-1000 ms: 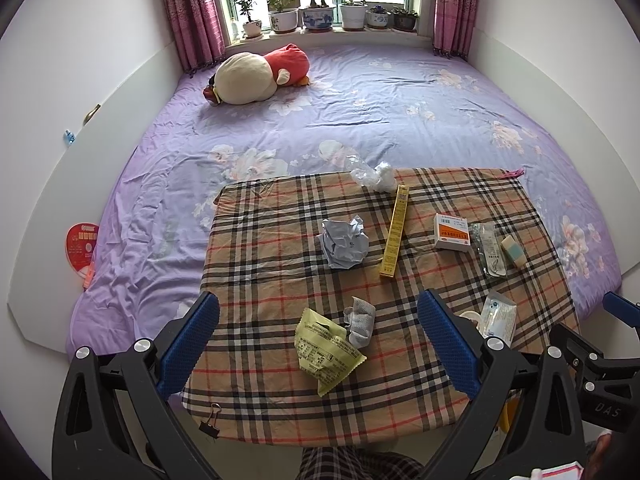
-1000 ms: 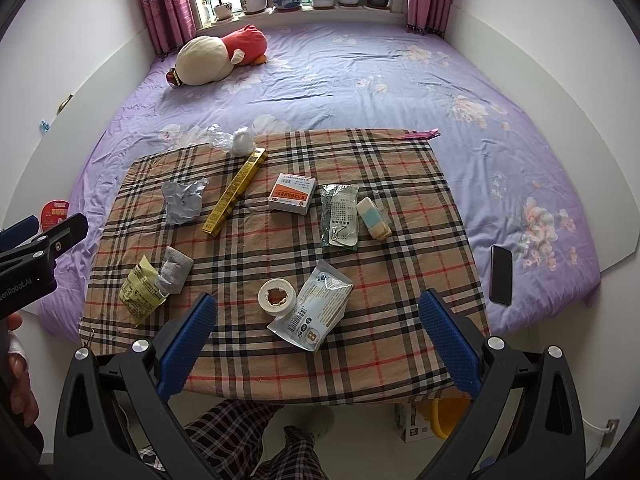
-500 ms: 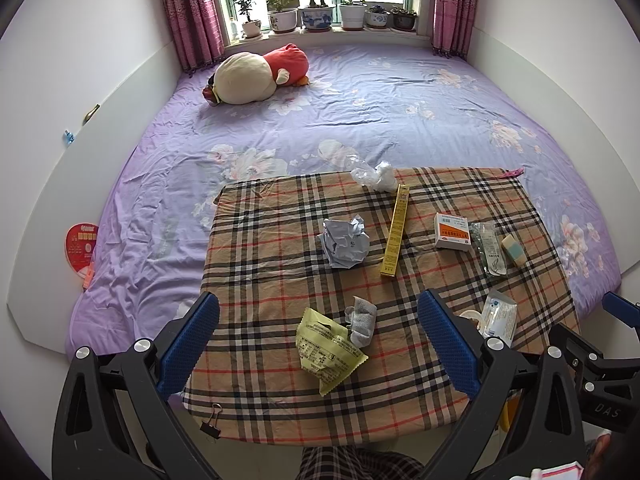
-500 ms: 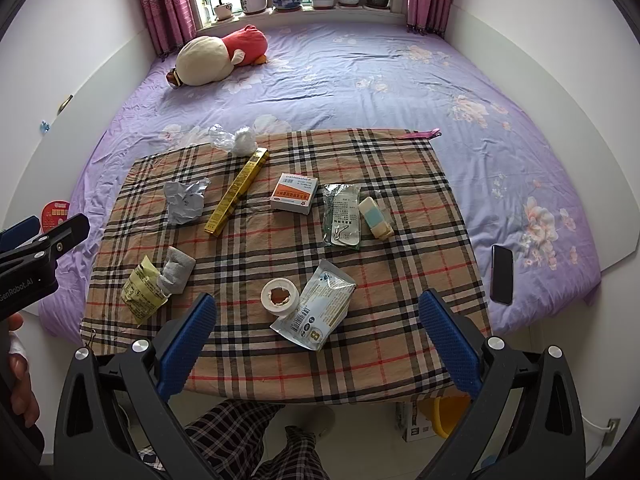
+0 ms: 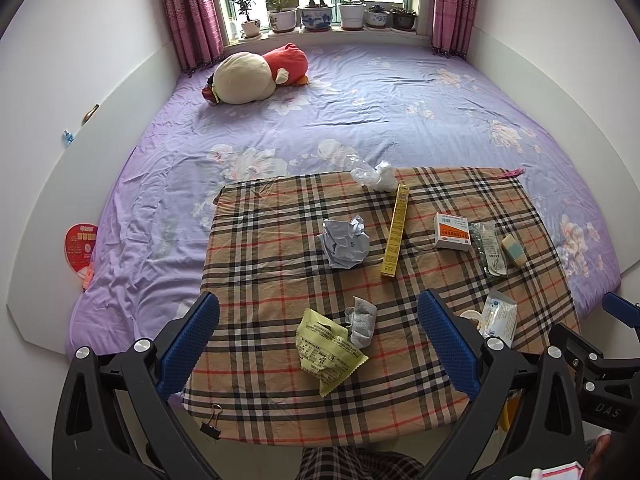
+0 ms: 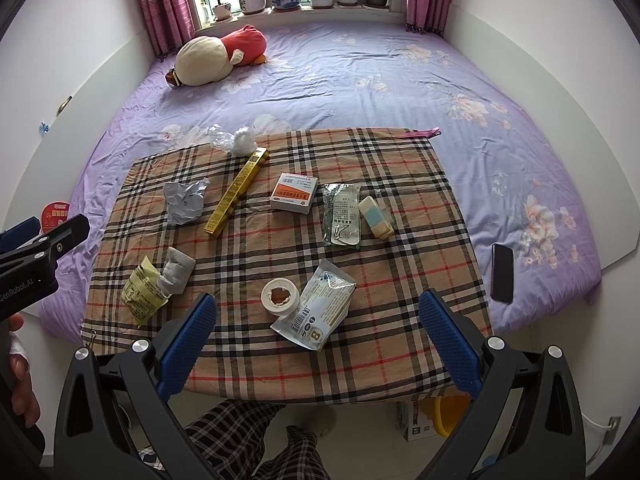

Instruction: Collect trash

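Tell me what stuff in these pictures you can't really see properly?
- Tape roll: in the left wrist view, mostly hidden behind the left gripper finger.
- Yellow bucket: in the right wrist view, under the table, mostly covered by its edge and the right gripper.
- Small box: print too small to read in either view.
- Trash bin: none can be identified; the bucket may be one.

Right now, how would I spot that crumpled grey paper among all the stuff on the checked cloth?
Find the plaid cloth spread at the near end of the purple bed. On its left half, just left of the long yellow box, lies the crumpled paper. It is the only pale grey, scrunched sheet there.
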A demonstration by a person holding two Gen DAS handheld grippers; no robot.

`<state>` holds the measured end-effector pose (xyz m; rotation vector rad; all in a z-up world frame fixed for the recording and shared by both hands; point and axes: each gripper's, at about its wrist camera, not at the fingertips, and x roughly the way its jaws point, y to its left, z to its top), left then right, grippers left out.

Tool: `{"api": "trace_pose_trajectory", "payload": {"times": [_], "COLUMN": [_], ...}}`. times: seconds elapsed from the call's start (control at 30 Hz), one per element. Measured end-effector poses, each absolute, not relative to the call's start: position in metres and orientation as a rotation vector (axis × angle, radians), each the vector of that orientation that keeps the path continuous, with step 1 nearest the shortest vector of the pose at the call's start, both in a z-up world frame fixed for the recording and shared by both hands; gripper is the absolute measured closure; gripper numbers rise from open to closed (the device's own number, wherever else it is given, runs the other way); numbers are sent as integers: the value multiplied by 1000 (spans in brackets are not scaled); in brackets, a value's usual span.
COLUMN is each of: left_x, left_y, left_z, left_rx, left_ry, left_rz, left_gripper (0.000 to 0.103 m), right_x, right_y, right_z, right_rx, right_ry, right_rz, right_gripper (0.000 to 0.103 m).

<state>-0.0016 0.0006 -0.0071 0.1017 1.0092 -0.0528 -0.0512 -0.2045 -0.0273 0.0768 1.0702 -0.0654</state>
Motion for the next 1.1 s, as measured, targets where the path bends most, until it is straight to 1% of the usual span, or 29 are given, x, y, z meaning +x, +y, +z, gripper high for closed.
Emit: {"api": "trace_pose_trajectory", "payload": {"times": [0.77,0.97,1.1], "left_x": [-2,-8,-20], "left_y": [1,16,33], "left_z": [-11,-23,-44], "left_rx": [100,55,24], "left_ry": [1017,1015,1039], "left_rz": [-57,-74,-70], "left_gripper": [4,5,5], "right_x": [-51,-62,-74], "right_y": [-204,-204,-211], "right_z": [-29,-33,-44], "right_rx": [83,87,132], "right_ry": [1074,1031,1019], "right_rz": [-65,-40,-24], "right_gripper": [3,3,3]}}
